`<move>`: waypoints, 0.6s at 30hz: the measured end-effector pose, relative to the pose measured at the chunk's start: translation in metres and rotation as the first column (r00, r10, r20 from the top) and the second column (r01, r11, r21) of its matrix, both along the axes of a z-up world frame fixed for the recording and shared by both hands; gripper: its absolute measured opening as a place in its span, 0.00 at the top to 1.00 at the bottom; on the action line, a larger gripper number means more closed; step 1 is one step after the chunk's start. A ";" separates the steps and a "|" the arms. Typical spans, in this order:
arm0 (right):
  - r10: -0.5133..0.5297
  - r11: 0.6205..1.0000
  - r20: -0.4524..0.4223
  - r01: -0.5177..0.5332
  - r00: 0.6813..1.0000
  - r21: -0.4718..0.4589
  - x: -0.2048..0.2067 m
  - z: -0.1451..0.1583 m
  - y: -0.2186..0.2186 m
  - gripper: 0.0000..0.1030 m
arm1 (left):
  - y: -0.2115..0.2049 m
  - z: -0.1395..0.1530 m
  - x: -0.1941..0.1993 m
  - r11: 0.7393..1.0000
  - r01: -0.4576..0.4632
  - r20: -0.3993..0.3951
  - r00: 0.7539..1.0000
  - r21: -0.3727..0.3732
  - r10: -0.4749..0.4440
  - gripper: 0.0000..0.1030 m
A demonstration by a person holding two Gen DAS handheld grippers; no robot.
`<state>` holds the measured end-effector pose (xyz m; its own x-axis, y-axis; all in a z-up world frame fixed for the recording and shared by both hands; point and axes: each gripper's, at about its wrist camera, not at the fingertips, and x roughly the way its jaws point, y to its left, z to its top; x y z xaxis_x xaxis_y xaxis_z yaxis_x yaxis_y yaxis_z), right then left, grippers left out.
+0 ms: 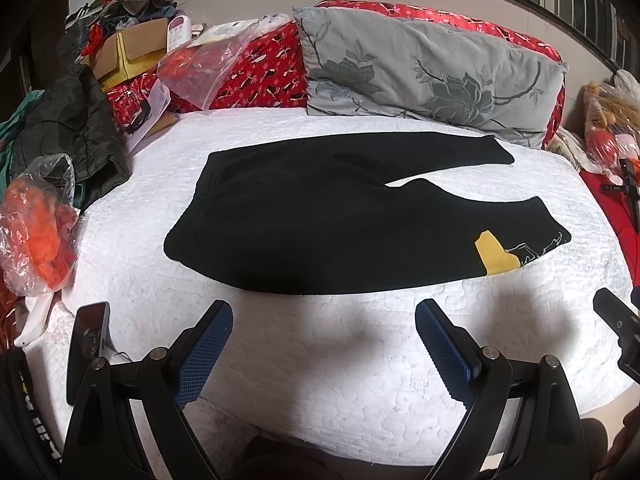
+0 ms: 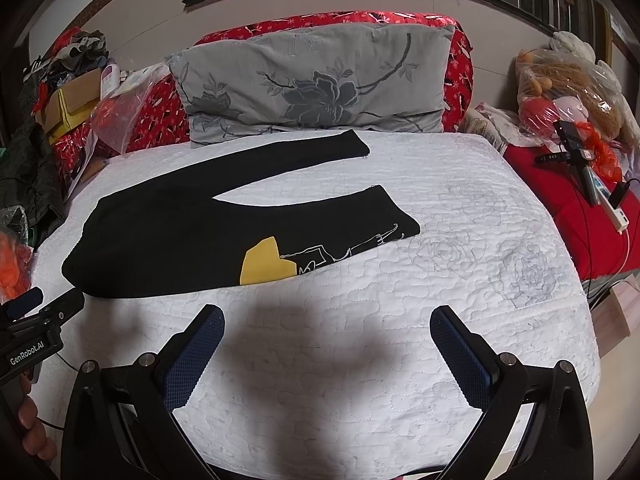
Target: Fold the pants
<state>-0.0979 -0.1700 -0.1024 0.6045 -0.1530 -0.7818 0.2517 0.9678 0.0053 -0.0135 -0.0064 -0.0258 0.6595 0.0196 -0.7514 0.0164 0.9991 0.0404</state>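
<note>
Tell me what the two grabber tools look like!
Each tool, left tool and right tool, has black angular arms with silver bolts and two fingers faced with bumpy blue pads. White "GenRobot.AI" lettering shows on the left one in the right wrist view.

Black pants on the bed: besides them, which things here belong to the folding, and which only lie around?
For the job: black pants, left gripper, right gripper, both open; white quilt as surface.

Lying about: grey pillow, cardboard box, plastic bags, phone.
</note>
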 end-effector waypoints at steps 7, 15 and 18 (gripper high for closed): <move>0.001 1.000 -0.005 -0.001 1.000 0.002 0.002 -0.001 -0.001 0.00 | 0.001 0.000 0.001 1.000 0.001 -0.006 1.000 0.000 -0.001 0.09; -0.002 1.000 -0.015 0.002 1.000 0.004 0.005 -0.003 -0.002 0.00 | 0.001 -0.003 0.009 1.000 0.000 -0.024 1.000 -0.002 0.000 0.09; -0.002 1.000 -0.020 0.002 1.000 0.004 0.007 -0.004 -0.002 0.00 | 0.001 -0.005 0.013 1.000 -0.001 -0.029 1.000 -0.002 0.001 0.09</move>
